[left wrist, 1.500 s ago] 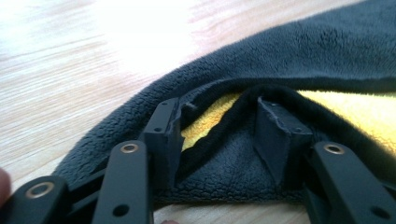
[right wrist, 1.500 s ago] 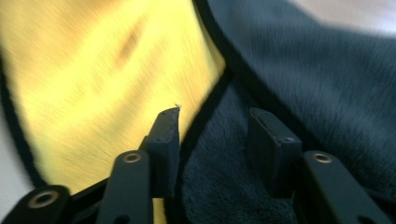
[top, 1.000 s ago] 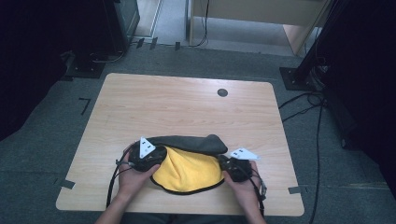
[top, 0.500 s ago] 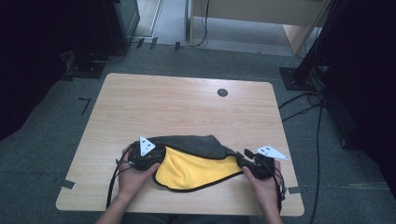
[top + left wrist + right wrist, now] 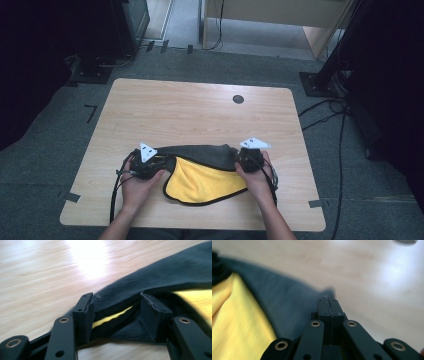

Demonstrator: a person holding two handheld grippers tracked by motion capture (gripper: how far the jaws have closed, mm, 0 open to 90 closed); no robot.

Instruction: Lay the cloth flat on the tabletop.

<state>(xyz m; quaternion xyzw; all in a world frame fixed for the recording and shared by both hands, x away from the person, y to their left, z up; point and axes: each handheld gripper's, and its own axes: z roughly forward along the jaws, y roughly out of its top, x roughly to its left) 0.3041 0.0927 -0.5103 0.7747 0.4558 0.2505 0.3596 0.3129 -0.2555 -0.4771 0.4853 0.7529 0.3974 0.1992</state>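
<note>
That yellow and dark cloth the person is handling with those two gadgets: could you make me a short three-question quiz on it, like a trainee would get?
1. True or false: the cloth lies near the table's front edge, on the person's side.
2. Which gripper has its jaws pressed flat together at a corner of the cloth? A) left gripper B) right gripper
3. Fill in: the cloth's upturned inner face is ____, and its folded-over upper band is dark.

Key
1. True; the far half holds just a small dark round disc.
2. B. The left gripper's jaws stand apart with a cloth fold between them.
3. Yellow.
</note>
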